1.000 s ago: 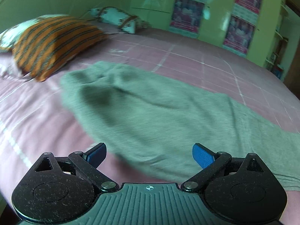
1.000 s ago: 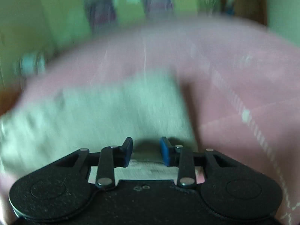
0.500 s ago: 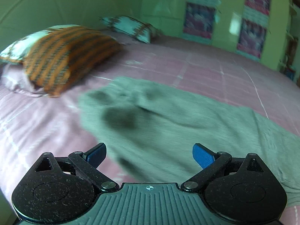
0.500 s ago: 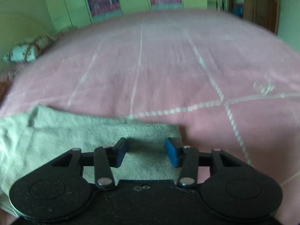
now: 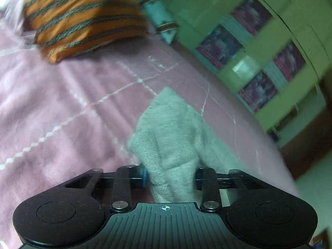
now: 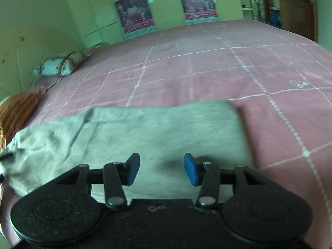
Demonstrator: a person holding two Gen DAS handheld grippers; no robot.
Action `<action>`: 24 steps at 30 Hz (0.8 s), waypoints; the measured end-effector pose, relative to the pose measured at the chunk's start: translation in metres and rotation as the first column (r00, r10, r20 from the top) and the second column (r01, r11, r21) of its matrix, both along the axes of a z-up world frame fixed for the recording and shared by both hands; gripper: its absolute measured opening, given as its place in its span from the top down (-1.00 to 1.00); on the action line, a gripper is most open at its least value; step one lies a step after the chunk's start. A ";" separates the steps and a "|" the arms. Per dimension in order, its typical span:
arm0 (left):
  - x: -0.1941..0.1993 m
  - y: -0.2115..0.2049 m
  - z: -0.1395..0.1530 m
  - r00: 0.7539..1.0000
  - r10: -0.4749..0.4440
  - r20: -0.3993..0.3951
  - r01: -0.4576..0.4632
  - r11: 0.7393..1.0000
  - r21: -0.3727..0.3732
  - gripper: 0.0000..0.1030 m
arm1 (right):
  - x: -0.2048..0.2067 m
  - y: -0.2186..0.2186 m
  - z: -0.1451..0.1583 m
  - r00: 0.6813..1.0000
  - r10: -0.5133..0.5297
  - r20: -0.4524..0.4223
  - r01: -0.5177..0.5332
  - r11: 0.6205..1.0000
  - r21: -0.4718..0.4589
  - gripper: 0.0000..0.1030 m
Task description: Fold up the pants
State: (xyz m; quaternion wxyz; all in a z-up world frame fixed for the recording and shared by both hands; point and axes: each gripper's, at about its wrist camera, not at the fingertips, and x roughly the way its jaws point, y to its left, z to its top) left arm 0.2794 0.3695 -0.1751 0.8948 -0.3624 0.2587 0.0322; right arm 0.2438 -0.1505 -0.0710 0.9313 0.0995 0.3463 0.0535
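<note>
Grey pants (image 6: 155,128) lie spread across a pink checked bedspread (image 6: 207,72). In the left wrist view one end of the pants (image 5: 172,128) is bunched up into a ridge, and my left gripper (image 5: 170,176) is shut on it, with fabric pinched between the blue pads. My right gripper (image 6: 161,168) hovers open over the flat part of the pants near their right edge. Its pads are apart with nothing between them. The view from the left hand is tilted.
An orange striped pillow (image 5: 83,16) and a teal patterned pillow (image 5: 159,22) lie at the head of the bed. Green wardrobe doors with posters (image 6: 166,4) stand beyond the bed, and a brown door (image 6: 296,6) is at the far right.
My left gripper moved in over the pants' end, rolled, and went from wide open to shut on the fabric. The right gripper's jaws widened and it drew back over the pants.
</note>
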 end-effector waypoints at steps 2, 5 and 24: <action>-0.003 -0.009 0.006 0.999 -0.018 0.038 0.015 0.997 0.073 0.39 | 0.001 0.028 0.005 0.998 0.054 0.013 -0.054 0.998 -0.014 0.21; -0.006 -0.003 0.003 0.998 -0.034 0.052 0.031 0.998 0.045 0.38 | 0.003 0.078 0.008 0.982 0.185 0.050 -0.181 0.981 -0.073 0.10; -0.034 -0.069 0.073 0.970 -0.158 0.183 0.117 0.969 0.220 0.38 | -0.017 0.048 0.006 0.997 0.026 0.068 -0.029 0.998 0.055 -0.18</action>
